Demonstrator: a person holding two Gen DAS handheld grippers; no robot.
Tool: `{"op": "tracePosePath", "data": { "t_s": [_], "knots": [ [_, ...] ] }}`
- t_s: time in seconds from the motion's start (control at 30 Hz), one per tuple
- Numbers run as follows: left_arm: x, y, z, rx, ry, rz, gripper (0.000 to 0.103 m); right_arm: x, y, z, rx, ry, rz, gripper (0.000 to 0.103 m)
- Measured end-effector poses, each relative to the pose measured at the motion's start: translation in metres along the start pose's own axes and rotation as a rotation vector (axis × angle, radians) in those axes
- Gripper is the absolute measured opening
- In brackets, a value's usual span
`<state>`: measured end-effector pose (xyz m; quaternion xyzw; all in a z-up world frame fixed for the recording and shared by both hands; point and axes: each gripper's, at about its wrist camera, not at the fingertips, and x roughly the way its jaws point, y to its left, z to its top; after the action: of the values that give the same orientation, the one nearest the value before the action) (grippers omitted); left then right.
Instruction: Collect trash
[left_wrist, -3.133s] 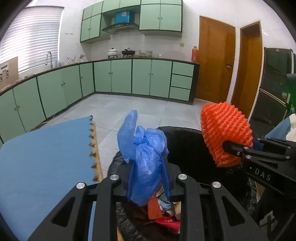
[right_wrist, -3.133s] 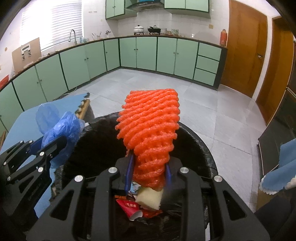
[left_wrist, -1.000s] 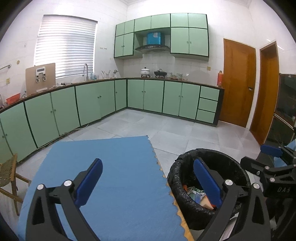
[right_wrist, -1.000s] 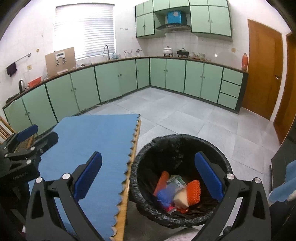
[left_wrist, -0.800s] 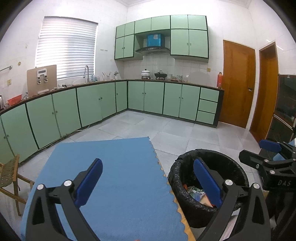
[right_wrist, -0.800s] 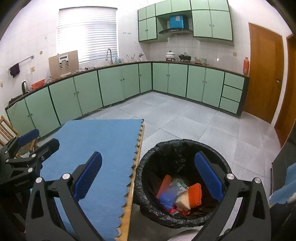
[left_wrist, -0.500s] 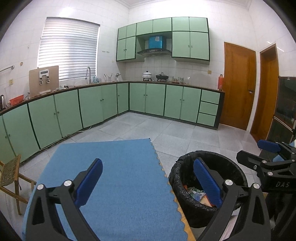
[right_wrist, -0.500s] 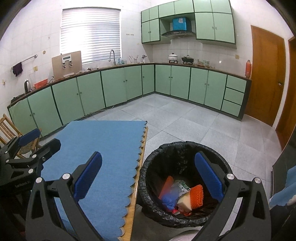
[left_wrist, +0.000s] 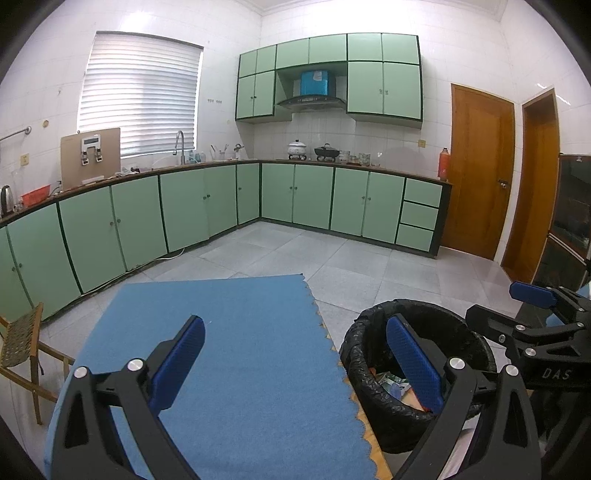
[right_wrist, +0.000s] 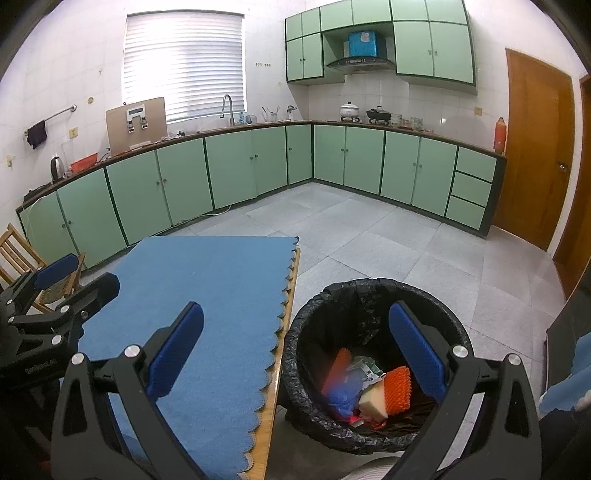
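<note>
right wrist view looks down over a blue scalloped mat (right_wrist: 207, 306) on a wooden table (right_wrist: 279, 373), with a black-lined trash bin (right_wrist: 373, 295) standing on the tiled floor just beside the table's edge. the right gripper (right_wrist: 295, 354) has its jaws spread wide and nothing between them; one blue pad (right_wrist: 177, 347) hangs over the mat, the other over the bin. inside the bin lie an orange foam fruit net (right_wrist: 398, 388), a crumpled blue plastic bag (right_wrist: 341, 397), a pale sponge-like block (right_wrist: 372, 402) and some red and printed wrappers. the left gripper (left_wrist: 295, 354) is likewise wide open and empty, seen from its own camera above the mat with the bin (left_wrist: 369, 339) to its right.

the mat shows no scraps in either view, so by my judgement the collecting is done or close to it.

as for handling, everything in the bin looks light and soft: the foam net would squash and spring back, the bag is limp and slippery film, the block compressible. if any piece needed retaking, a pinch across the net's middle or on a bunched fold of the bag would serve best, since loose film edges may slip out. the liner's rim is thin and could snag on a finger.
</note>
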<state>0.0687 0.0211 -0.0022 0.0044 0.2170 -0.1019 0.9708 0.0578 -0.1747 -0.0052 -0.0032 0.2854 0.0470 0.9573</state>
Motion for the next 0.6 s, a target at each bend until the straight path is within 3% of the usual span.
{"op": "tracePosePath", "data": {
  "t_s": [0.6],
  "knots": [
    [-0.0004,0.0013,0.0,0.001,-0.005,0.004,0.097,0.001,-0.0007,0.0005,0.0,-0.002,0.002,0.098]
  ]
}}
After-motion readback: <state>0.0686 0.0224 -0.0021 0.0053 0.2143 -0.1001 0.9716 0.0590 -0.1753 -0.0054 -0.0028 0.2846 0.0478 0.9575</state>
